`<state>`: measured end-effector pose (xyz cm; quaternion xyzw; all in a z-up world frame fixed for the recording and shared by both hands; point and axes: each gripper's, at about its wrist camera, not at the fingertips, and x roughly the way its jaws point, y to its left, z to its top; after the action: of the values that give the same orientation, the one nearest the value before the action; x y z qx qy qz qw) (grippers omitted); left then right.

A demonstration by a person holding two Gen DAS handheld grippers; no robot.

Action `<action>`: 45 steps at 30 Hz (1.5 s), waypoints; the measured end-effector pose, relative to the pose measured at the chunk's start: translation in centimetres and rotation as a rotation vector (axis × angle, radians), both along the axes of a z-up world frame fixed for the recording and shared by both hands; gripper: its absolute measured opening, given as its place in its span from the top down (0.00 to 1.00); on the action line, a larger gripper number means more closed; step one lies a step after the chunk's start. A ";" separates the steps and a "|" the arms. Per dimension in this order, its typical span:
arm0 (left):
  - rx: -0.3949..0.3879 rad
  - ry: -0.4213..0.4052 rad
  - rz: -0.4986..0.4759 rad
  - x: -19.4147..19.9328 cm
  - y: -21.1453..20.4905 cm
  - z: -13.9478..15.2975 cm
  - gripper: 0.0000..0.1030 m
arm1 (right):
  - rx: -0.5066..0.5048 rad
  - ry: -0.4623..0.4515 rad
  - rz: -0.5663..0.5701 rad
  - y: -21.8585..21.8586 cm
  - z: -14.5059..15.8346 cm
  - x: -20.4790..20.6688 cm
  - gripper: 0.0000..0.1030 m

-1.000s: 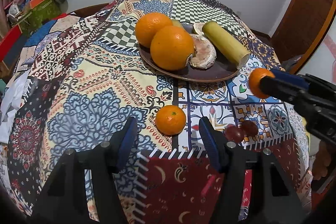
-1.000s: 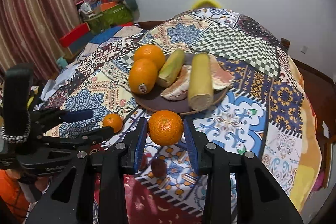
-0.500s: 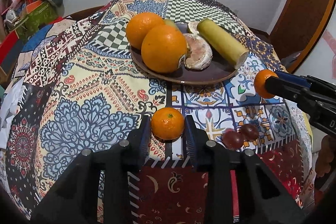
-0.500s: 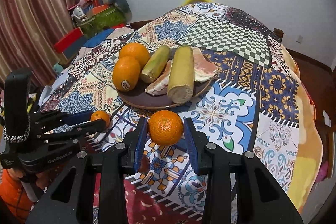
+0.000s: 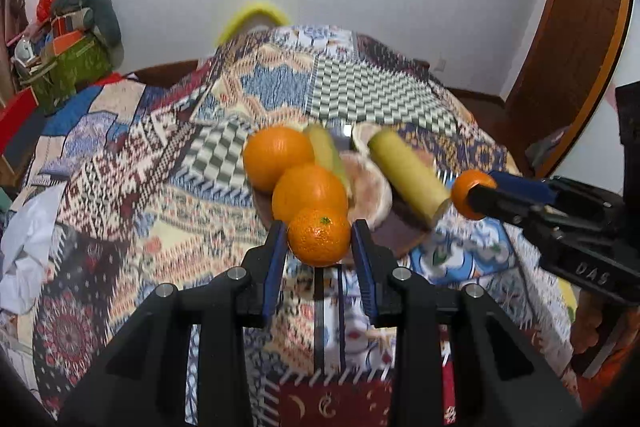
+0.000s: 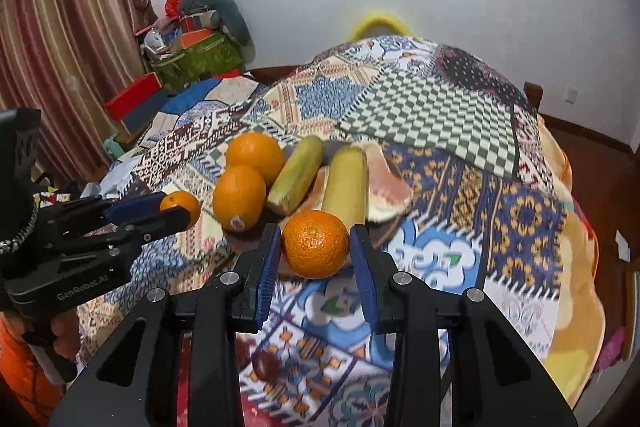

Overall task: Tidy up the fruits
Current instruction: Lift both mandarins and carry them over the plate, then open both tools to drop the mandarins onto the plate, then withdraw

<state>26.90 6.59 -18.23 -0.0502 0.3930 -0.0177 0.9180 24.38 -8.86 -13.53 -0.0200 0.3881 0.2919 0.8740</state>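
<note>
Left wrist view: a small mandarin (image 5: pixel 319 242) is clamped betw. the pads of the left gripper (image 5: pixel 319 245), held above the cloth just in front of the brown plate (image 5: pixel 404 239) w/ two oranges (image 5: pixel 278 157). Right wrist view: a second mandarin (image 6: pixel 315 243) is pinched by the right gripper (image 6: pixel 316 251), near the plate's front edge.

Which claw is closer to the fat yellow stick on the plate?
Right. The right claw, gripping a mandarin, sits right before the yellow stick's cut end. The left claw is off beside the big oranges.

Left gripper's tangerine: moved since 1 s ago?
Yes. The tangerine sat on the cloth short of the plate; now the left gripper holds it raised toward the plate.
</note>
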 end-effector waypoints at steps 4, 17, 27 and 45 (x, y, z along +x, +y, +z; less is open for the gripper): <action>-0.001 -0.031 -0.004 1.1 0.1 1.0 0.68 | 0.000 -0.018 0.006 0.7 0.4 1.2 0.68; -0.042 -0.054 -0.001 5.5 1.2 1.5 0.68 | 0.002 -0.036 0.052 3.2 0.4 4.8 0.68; -0.054 -0.022 -0.014 7.6 1.2 0.0 0.68 | -0.023 0.013 0.094 4.6 -1.5 6.2 0.68; -0.053 0.008 -0.030 8.2 0.4 -1.1 0.68 | 0.000 0.011 0.063 2.3 -1.0 5.6 0.67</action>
<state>35.14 7.02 -19.33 -0.0684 0.3966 -0.0418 0.9145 29.99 -6.57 -14.52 -0.0305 0.3919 0.3193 0.8623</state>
